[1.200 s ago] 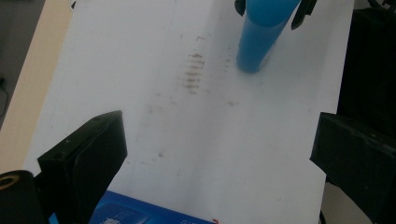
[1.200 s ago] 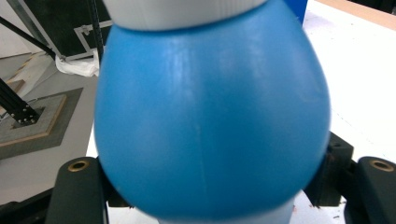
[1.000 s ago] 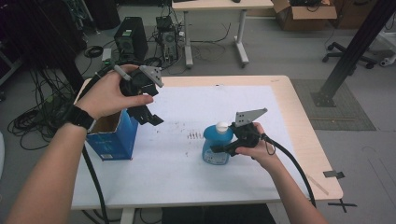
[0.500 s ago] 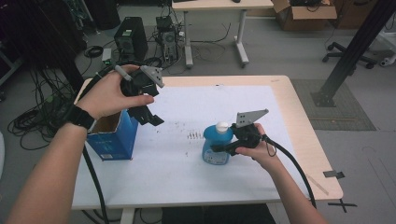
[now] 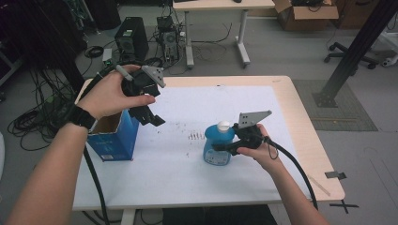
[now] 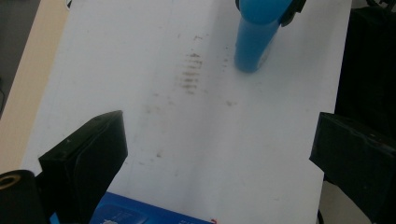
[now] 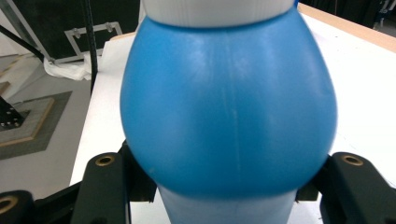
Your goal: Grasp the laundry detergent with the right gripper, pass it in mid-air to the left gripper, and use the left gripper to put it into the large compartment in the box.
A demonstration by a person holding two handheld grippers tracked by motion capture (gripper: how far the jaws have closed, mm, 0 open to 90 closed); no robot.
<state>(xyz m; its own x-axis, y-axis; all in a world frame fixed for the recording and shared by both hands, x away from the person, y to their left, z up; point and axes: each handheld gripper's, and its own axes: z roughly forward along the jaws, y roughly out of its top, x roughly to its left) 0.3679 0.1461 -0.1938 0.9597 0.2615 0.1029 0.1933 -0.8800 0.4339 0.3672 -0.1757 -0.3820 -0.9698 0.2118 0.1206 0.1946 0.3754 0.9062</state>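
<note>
The blue bottle (image 5: 217,149) stands upright on the white sheet (image 5: 197,178) that covers the table (image 5: 300,117), to the right of the open blue carton (image 5: 112,136) and well apart from it. It is smooth, glossy plastic, bulbous at the shoulder, narrower and paler below, with a white cap (image 5: 224,125) on top; what is inside it I cannot tell. The right gripper (image 5: 224,147) comes at the bottle from its right side, and its jaws have just been closing: in the right gripper view the black pads (image 7: 105,186) press on either flank of the bottle (image 7: 229,112) just beneath the bulge. The carton sits at the sheet's left edge, a cardboard box with printed blue walls and a plain brown inside; its top is open, and I cannot make out anything in it. The left gripper (image 5: 149,115) hangs in the air above the carton's right rim, held in the left hand (image 5: 110,93), with its jaws spread wide and nothing between them. Between carton and bottle the sheet bears a patch of small brown smudges (image 5: 195,136).
</note>
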